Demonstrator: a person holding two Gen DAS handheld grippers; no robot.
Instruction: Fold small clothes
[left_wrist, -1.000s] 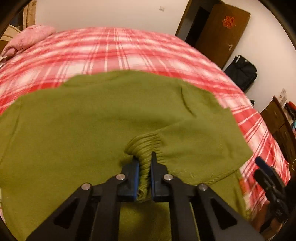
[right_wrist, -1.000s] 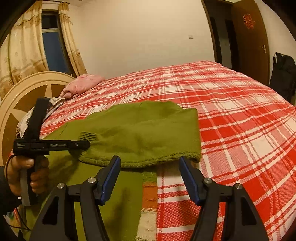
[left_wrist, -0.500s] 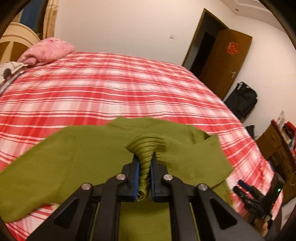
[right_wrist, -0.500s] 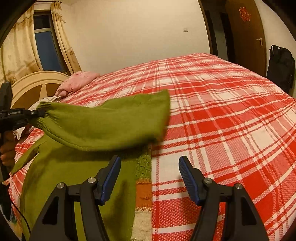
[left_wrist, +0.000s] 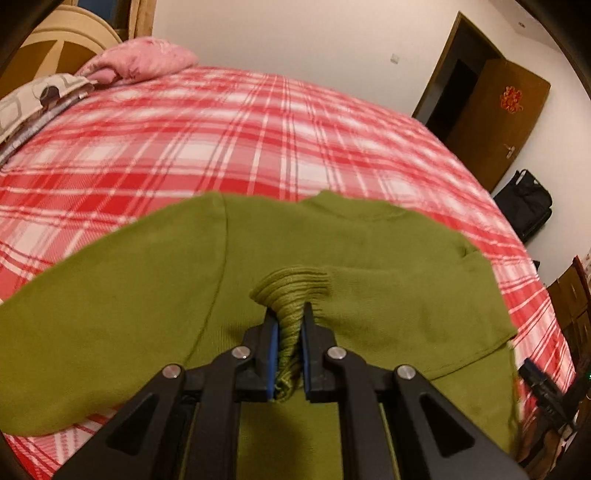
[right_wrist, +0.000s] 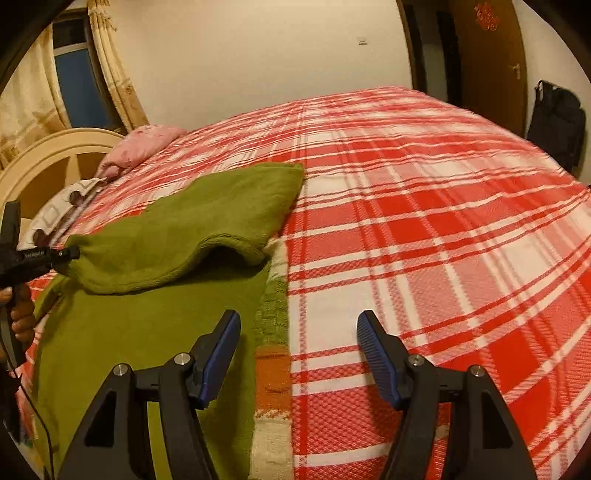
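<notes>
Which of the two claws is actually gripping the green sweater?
The left claw: its blue pads are shut on the ribbed cuff of the green sweater. The right claw stands wide open with nothing between its pads.

Both grippers are matte black, with angular arms that have triangular cut-outs and round silver screws at the joints. The left gripper (left_wrist: 289, 332) and the right gripper (right_wrist: 297, 332) each carry two ribbed blue pads (right_wrist: 373, 354) on the inner faces of their fingers. Below the hand (right_wrist: 20, 314) on the left gripper's handle, a thin black cable (right_wrist: 40, 424) hangs down.
</notes>
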